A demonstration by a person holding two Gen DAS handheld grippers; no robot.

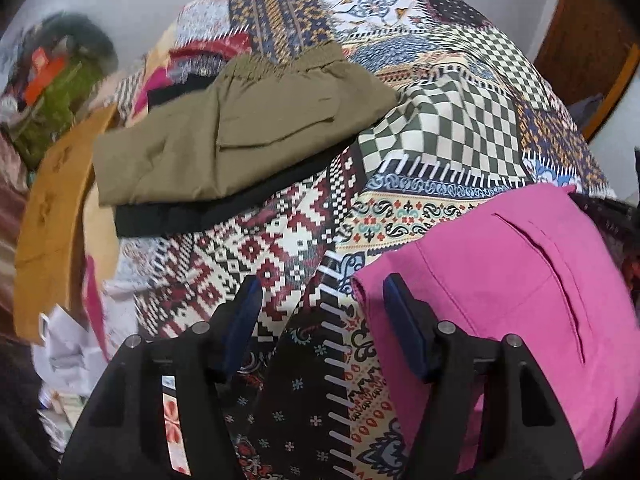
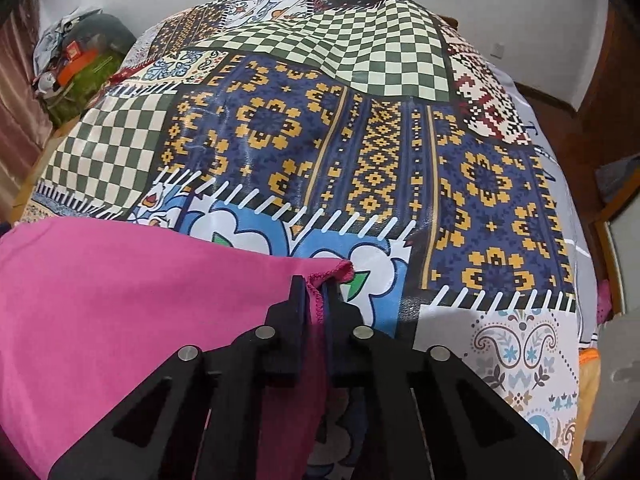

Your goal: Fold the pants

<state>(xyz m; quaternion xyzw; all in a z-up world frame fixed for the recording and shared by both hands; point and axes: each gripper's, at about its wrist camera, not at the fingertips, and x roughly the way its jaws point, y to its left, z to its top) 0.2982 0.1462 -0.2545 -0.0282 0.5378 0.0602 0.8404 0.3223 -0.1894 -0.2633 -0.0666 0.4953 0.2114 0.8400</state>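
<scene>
The pink pants (image 1: 500, 280) lie on the patterned bedspread (image 1: 440, 128) at the lower right of the left wrist view, pocket slit up. My left gripper (image 1: 322, 292) is open and empty, its right finger over the pants' left edge. In the right wrist view the pink pants (image 2: 120, 300) fill the lower left. My right gripper (image 2: 316, 290) is shut on their stitched corner edge, just above the bedspread (image 2: 360, 140).
Folded olive pants (image 1: 240, 128) rest on a black garment (image 1: 192, 212) at the bed's far left. A mustard garment (image 1: 52, 216) hangs at the left edge. A pile of bags (image 2: 84, 60) sits by the wall. A wooden door frame (image 1: 592, 40) stands right.
</scene>
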